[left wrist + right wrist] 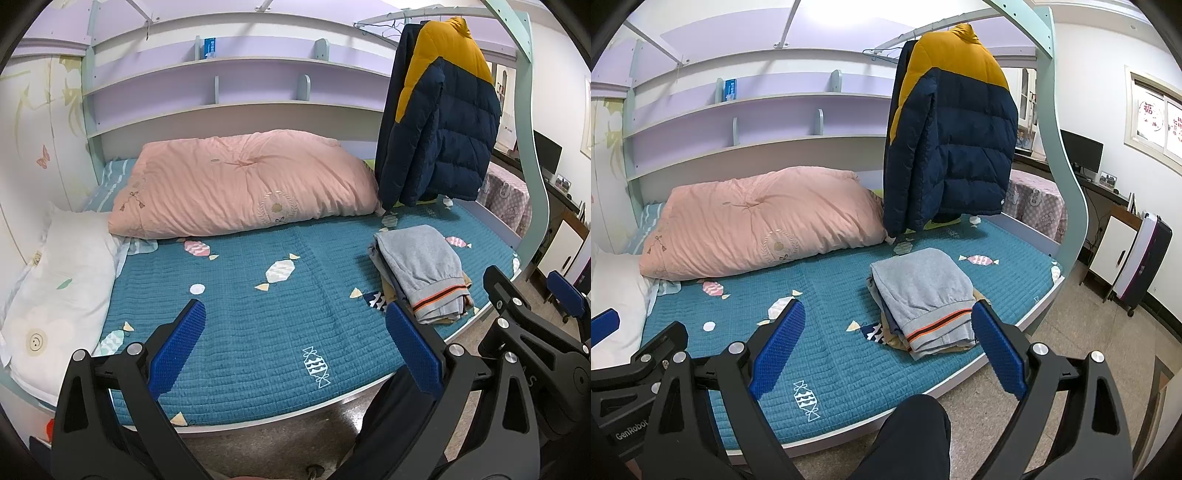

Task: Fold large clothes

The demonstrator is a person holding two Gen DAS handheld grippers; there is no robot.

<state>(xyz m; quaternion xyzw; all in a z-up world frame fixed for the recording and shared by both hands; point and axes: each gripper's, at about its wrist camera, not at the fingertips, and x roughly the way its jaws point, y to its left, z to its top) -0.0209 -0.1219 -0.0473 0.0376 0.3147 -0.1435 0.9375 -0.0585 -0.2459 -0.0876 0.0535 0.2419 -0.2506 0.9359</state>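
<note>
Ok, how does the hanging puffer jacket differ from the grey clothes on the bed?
The puffer jacket hangs unfolded from a rail; the grey clothes lie folded, topping a stack on the bedspread. The jacket is navy and mustard, quilted; the grey piece is plain with an orange-striped cuff. Neither is held by a gripper.

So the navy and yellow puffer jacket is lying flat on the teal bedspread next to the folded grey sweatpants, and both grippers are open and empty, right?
Not quite. The navy and yellow puffer jacket is not lying flat; it hangs from a rail above the teal bedspread, behind the folded grey sweatpants, as the right wrist view shows. The rest holds: the left gripper and right gripper are both open and empty.
</note>
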